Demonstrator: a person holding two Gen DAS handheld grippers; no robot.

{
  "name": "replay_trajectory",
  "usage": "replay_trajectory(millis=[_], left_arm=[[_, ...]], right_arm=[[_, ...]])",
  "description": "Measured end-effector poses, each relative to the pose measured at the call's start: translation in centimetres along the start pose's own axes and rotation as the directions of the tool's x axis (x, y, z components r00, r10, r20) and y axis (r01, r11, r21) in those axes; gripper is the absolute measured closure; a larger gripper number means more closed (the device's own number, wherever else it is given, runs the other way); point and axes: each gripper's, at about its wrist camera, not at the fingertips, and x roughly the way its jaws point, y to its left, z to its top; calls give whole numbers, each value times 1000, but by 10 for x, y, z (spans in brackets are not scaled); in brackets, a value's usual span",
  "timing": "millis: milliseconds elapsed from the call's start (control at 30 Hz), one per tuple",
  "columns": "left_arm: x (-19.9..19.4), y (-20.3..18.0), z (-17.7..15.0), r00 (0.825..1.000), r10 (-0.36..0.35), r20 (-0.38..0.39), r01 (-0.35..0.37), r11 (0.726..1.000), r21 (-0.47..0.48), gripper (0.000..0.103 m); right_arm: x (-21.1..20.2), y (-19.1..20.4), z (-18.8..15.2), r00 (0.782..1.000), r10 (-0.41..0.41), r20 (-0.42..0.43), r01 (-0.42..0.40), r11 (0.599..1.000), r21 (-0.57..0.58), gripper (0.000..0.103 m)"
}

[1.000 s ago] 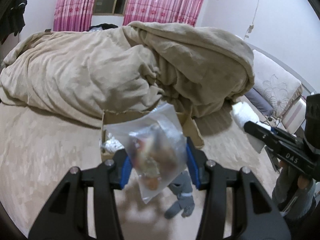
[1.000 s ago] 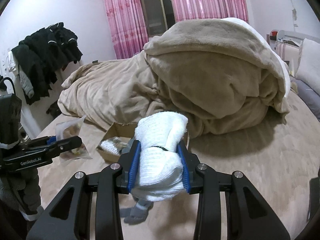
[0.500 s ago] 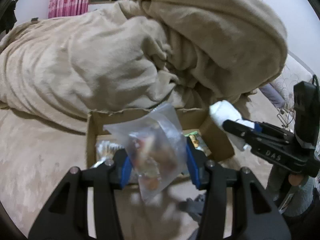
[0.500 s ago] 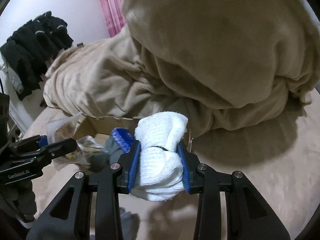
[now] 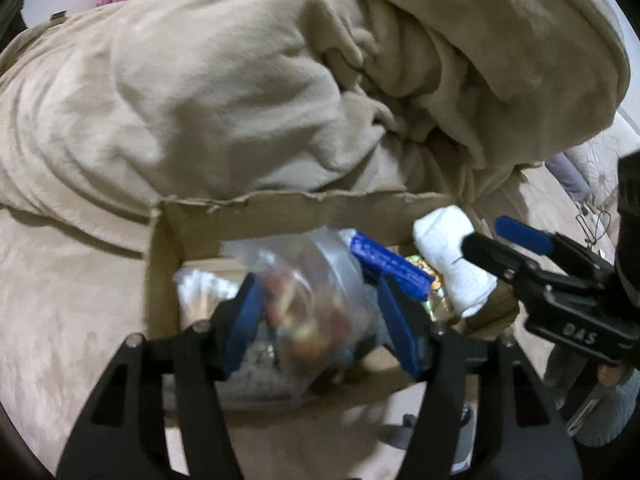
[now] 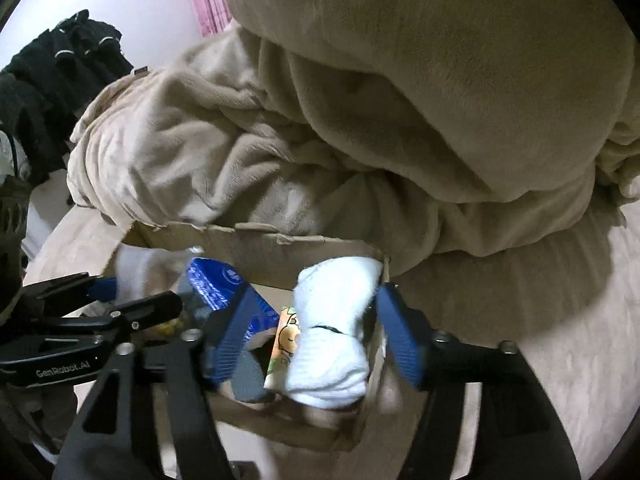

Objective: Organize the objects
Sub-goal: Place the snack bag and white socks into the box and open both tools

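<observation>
An open cardboard box [image 5: 280, 216] [image 6: 256, 244] sits on the beige bed, against the heaped blanket. My left gripper [image 5: 320, 316] is over the box with its jaws spread wide; the clear plastic bag of small items [image 5: 308, 300] sits loosely between them. My right gripper [image 6: 316, 328] is over the box's right end, its jaws apart, the rolled white socks [image 6: 336, 320] [image 5: 452, 256] between them with a gap on each side. A blue packet [image 5: 388, 264] [image 6: 216, 280] and a colourful wrapper [image 6: 286, 340] lie in the box.
A big beige blanket [image 5: 280, 80] [image 6: 400, 100] is heaped right behind the box. Dark clothes [image 6: 48, 80] hang at the far left. A grey sock [image 5: 404, 432] lies on the bed in front of the box. Pink curtains [image 6: 208, 0] are behind.
Both grippers moved forward and down over the box. Their jaws have spread apart, loosening the hold on the bag and on the white socks.
</observation>
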Motion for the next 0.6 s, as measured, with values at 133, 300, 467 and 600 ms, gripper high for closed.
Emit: replay_trajectory(millis=[133, 300, 467, 600], left_arm=[[-27, 2, -2, 999, 12, 44, -11, 1000, -7, 38], [-76, 1, -8, 993, 12, 119, -9, 1000, -24, 29], [-129, -1, -23, 984, 20, 177, -17, 1000, -18, 29], [-168, 8, -40, 975, 47, 215, -41, 999, -30, 29]], right_arm=[[-21, 1, -2, 1000, -5, 28, 5, 1000, 11, 27], [-53, 13, -3, 998, -11, 58, 10, 1000, 10, 27], [-98, 34, -7, 994, -4, 108, 5, 1000, -6, 26], [-130, 54, -14, 991, 10, 135, -7, 1000, -21, 26]])
